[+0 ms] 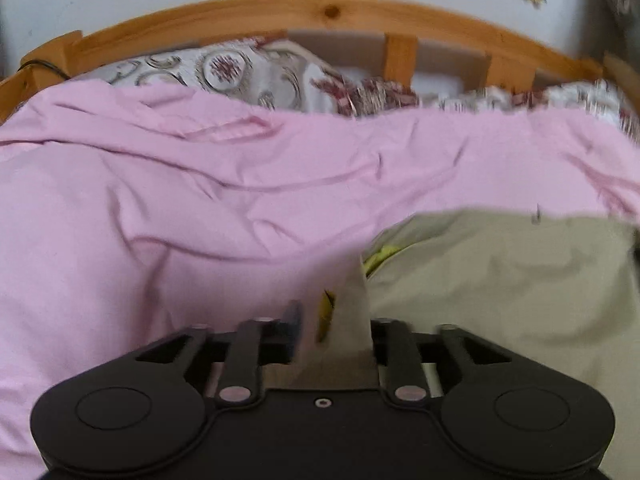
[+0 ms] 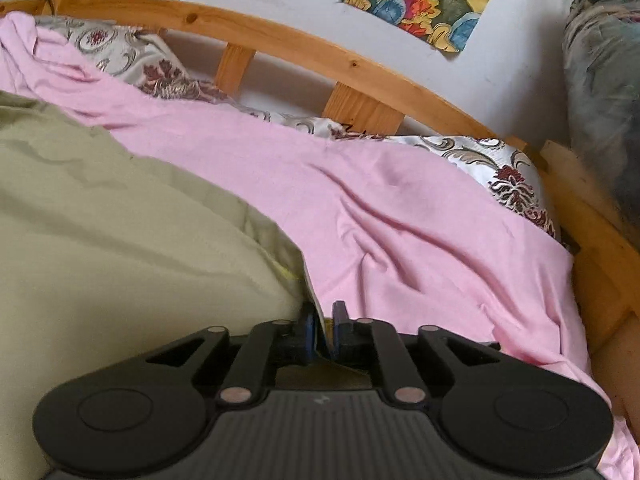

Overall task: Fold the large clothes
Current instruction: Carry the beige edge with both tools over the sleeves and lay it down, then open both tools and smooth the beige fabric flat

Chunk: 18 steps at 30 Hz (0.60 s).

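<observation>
Bed w/ pink sheet [image 1: 160,208]: olive garment [image 2: 100,208] lies on it. Left gripper [image 1: 332,320], right gripper [image 2: 324,320] fingers apart, garment edge between. One fold apparently laid; further folds left.

Right claw [image 2: 325,322] low over bed, jaws parted by a narrow gap, corner of olive-green cloth [image 2: 120,208] between them; pad contact not discernible. Cloth spread across left half, lying on rumpled pink sheet [image 2: 400,208]. Patterned pillows [image 2: 508,168] along wooden bed frame [image 2: 360,64]. Floral fabric piece [image 2: 432,0] on white wall.
</observation>
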Motion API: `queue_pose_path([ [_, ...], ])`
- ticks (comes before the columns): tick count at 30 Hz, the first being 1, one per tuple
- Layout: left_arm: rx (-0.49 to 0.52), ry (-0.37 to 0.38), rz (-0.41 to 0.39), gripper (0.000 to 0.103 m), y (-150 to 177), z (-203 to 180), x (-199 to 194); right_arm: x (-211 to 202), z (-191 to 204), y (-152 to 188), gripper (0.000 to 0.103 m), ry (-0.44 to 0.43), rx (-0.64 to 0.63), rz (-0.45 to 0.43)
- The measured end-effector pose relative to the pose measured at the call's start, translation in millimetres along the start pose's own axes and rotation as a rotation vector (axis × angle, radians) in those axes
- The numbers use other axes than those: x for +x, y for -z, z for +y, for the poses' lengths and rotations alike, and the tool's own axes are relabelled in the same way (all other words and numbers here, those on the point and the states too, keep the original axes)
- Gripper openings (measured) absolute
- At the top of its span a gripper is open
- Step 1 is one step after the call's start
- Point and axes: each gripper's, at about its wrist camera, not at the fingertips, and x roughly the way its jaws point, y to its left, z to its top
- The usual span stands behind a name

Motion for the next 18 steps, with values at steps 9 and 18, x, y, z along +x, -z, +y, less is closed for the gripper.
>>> queue_pose_path([
  [9,-0.206,-0.011,-0.226,0.101,-5.4,24.0,-81.8,-90.9,-59.8,-15.2,0.103,-0.055,0.180,-0.134],
  [18,-0.155,-0.044,-0.282,0.102,74.7,-62.0,-88.8,-133.9,31.9,5.8,0.103,-0.155,0.238,-0.186],
])
